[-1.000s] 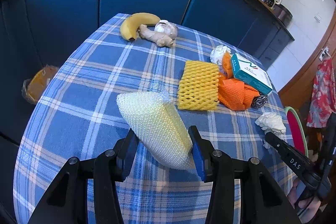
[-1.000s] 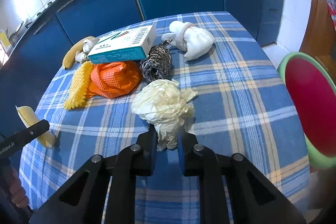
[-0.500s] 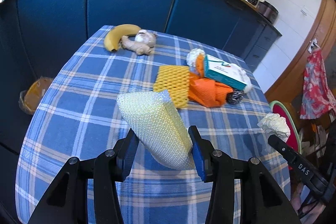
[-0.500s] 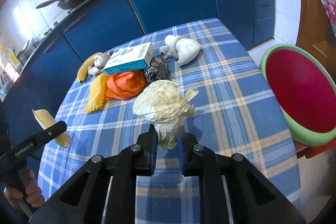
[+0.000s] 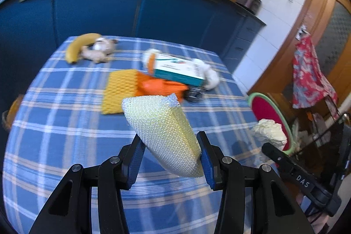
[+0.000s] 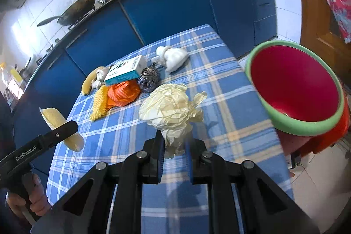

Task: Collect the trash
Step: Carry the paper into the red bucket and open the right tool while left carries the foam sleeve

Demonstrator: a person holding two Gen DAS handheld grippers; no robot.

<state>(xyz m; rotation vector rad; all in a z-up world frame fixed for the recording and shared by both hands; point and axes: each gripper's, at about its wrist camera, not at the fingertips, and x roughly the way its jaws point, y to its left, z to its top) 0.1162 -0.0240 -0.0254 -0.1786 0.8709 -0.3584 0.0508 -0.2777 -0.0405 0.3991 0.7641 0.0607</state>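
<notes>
We've lifted both tools off table: left tool (image 5: 171, 160) clenches foam net (image 5: 162, 133), right tool (image 6: 174, 155) crumpled paper (image 6: 169, 106), bin (image 6: 294, 89) now near.

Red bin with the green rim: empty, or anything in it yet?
Empty as far as visible: the red bin's inside shows bare red; its very bottom is hidden behind the rim.

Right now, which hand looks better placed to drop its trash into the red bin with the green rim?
Probably the right gripper: its crumpled cream paper hangs beside the bin, nearer than the left's.
</notes>
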